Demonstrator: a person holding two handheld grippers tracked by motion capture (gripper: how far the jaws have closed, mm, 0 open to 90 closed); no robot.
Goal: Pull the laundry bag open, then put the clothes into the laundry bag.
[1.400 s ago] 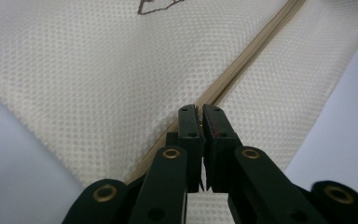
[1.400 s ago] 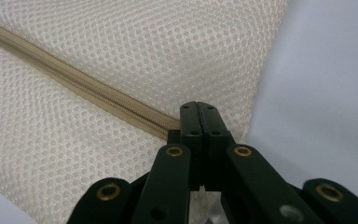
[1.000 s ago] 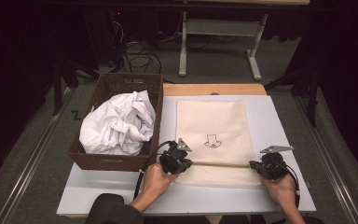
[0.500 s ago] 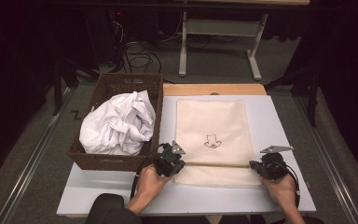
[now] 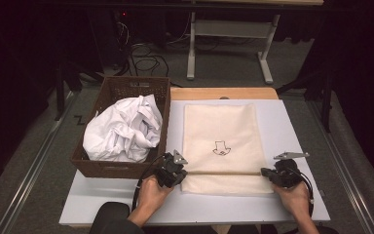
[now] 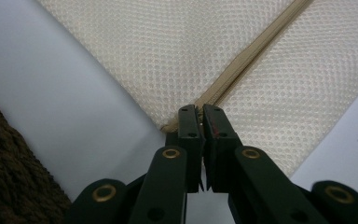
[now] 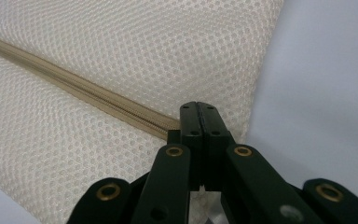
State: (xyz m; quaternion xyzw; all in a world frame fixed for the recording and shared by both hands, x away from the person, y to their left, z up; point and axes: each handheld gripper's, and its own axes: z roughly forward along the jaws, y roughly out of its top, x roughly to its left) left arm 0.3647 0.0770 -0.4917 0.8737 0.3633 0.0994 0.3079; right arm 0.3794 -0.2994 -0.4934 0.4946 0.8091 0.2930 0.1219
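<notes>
Cream mesh bag (image 5: 222, 146) lies flat on the white worktop (image 5: 292, 131), roughly centre, its near end close to the front edge, w/ a small dark print mid-panel. A tan zipper (image 5: 224, 172) runs across the bag near that front end, side to side. Left gripper (image 5: 181, 173) sits at the bag's left edge, jaws clenched on the zipper's left end; in the left gripper view the tips (image 6: 199, 116) pinch right where the zip meets the bag's corner, a sliver of zip material between them. Right gripper (image 5: 267, 173) is at the bag's right edge, jaws clamped on the zipper's right end; right gripper view shows the tips (image 7: 199, 114) pressed together over the end of the zip line, mesh on both sides. Both hands behind the grippers, near the front edge. Brown wicker basket (image 5: 161, 92) stands at the worktop's left edge, partly overhanging, w/ crumpled white cloth (image 5: 121, 129) inside, just beside the left gripper.
</notes>
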